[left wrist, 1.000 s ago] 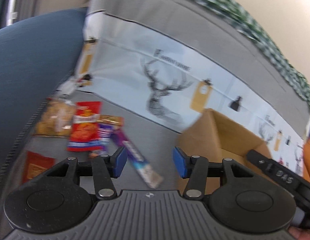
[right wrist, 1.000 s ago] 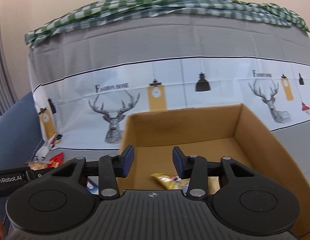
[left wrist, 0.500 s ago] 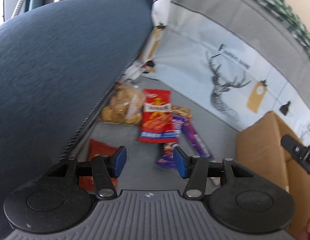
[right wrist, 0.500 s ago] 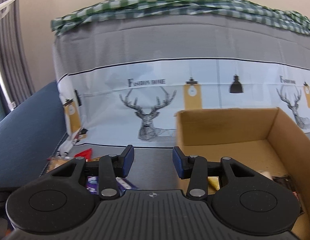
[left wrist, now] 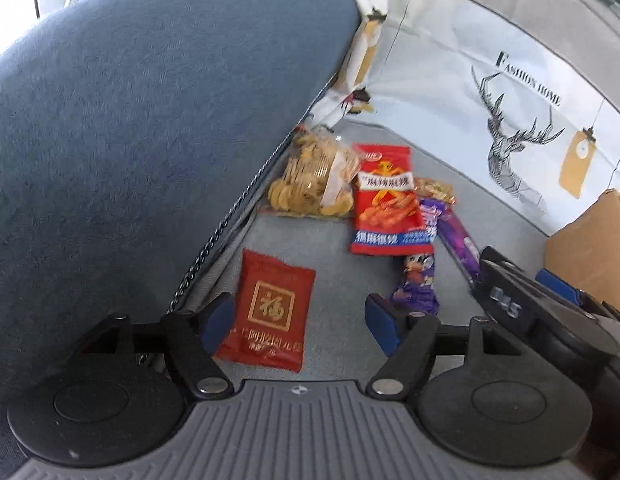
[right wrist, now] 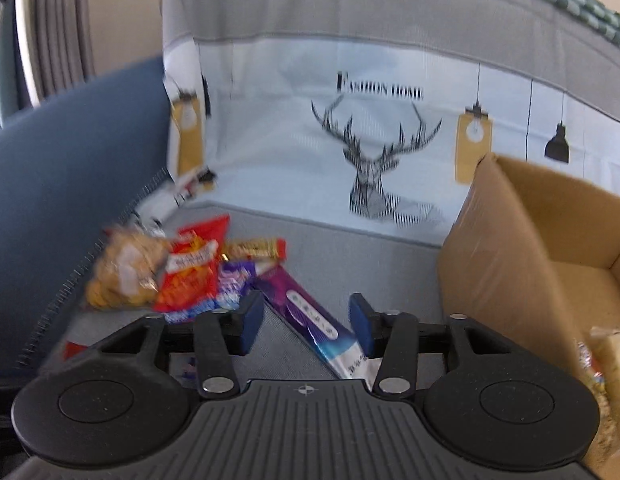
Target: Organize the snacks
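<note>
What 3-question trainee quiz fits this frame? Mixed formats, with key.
1. True or false: the left tongs are shut on the dark red packet.
2. Which packet lies between the open right tongs: A) long purple packet B) clear bag of biscuits C) red chili-strip packet?
3. Fill in: the cardboard ___ already holds snacks.

Key: 1 false; 2 A; 3 box.
</note>
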### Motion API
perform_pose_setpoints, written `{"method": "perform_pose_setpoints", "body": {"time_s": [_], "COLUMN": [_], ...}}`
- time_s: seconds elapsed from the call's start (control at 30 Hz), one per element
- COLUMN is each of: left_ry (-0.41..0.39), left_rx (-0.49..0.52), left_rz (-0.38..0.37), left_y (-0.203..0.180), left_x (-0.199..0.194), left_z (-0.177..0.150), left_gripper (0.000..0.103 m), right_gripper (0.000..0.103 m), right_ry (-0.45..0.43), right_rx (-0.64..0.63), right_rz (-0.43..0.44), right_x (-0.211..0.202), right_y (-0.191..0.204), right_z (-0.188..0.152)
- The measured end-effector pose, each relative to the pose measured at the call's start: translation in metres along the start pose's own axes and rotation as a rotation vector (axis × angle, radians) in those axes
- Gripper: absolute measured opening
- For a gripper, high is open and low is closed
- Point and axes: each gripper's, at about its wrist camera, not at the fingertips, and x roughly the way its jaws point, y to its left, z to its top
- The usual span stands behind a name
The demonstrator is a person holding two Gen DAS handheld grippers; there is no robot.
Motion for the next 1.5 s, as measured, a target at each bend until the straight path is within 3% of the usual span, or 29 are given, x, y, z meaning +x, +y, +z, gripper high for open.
{"method": "perform_pose_setpoints", "body": {"time_s": [0.07,0.1,0.3,0.47,0.6,0.63,0.7,0.8,0.97,1.07,1.1,1.2,1.4,1.5], "left_ry": [0.015,0.019,0.055,0.092,0.103,0.104,0.105,0.105,0.098,0.092,0.086,0.067,0.068,0.064], "left_rx": [0.008,0.022,0.026,-0.007,-0.015,-0.017,-0.018,-0.018,-0.024,-0.037,-0.037,-0.031,-0.036,-0.037], "left_rz": [0.016,0.027,0.08,0.072,0.062,0.056,0.048,0.044,0.044,0.029,0.016,-0.001,-0.014,0.029], "left_y": [-0.003,-0.005,-0.005,0.003,0.005,0.005,0.006,0.007,0.008,0.011,0.011,0.007,0.003,0.001], "left_x": [0.001,0.003,0.014,0.024,0.026,0.026,0.027,0.027,0.026,0.024,0.022,0.019,0.019,0.019], "left_z": [-0.004,-0.006,-0.011,-0.009,-0.008,-0.008,-0.009,-0.009,-0.008,-0.007,-0.006,-0.003,-0.002,-0.005], "left_gripper": [0.077,0.078,0.08,0.08,0.08,0.08,0.08,0.079,0.058,0.054,0.042,0.035,0.036,0.055], "right_gripper": [0.076,0.079,0.082,0.085,0.077,0.07,0.047,0.032,0.027,0.027,0.027,0.027,0.029,0.034], "right_ry": [0.022,0.029,0.066,0.113,0.136,0.137,0.136,0.14,0.167,0.185,0.19,0.204,0.212,0.219], "right_rx": [-0.005,-0.005,-0.006,0.052,0.076,0.067,0.04,0.018,0.067,0.096,0.108,0.128,0.081,0.069], "right_rz": [-0.023,-0.033,-0.079,-0.043,0.03,0.042,0.07,0.122,0.149,0.12,0.11,0.089,0.067,0.067], "right_x": [0.013,0.019,0.046,0.061,0.059,0.057,0.052,0.043,0.03,0.02,0.017,0.009,0.004,0.005], "right_y": [0.002,0.003,-0.002,-0.013,-0.017,-0.016,-0.013,-0.008,-0.006,-0.007,-0.008,-0.009,-0.003,-0.003], "right_z": [-0.004,-0.006,-0.017,-0.025,-0.025,-0.025,-0.025,-0.026,-0.031,-0.034,-0.035,-0.039,-0.047,-0.046]}}
